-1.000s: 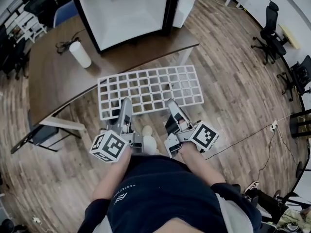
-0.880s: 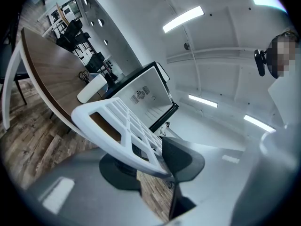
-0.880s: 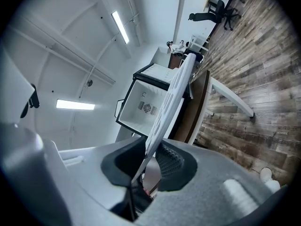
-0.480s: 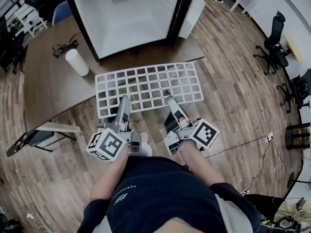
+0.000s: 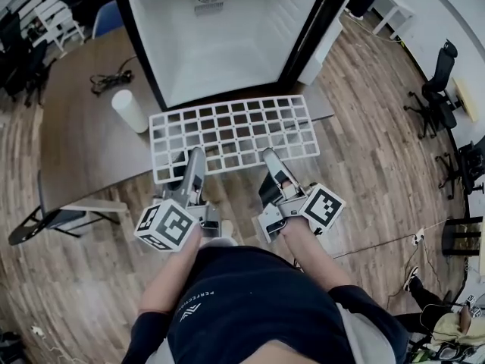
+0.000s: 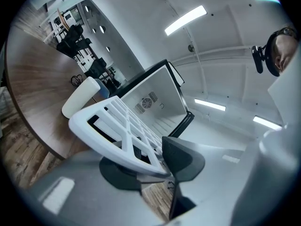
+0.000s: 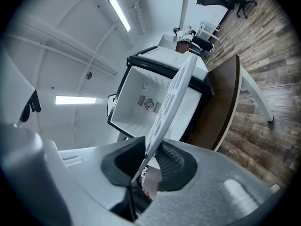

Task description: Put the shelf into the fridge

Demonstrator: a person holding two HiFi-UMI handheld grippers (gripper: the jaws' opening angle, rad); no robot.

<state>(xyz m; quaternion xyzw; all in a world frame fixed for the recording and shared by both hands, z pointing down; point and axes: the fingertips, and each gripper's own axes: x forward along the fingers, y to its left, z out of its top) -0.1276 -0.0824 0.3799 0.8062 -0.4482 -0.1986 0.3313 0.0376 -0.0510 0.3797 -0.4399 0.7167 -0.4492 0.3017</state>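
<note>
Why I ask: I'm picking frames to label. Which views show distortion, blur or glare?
Head view: sharp, fisheye bends the floor planks, fridge interior nearly blown white. Left gripper view: dark round vignette, shelf soft up close, lamp glares. Right gripper view: same vignette, jaws soft, fridge sharper.

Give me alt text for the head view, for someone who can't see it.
A person holds a white grid shelf level by its near edge, left tongs and right tongs each clamped on it, in front of an open fridge on a table. A white cylinder stands at left.
</note>
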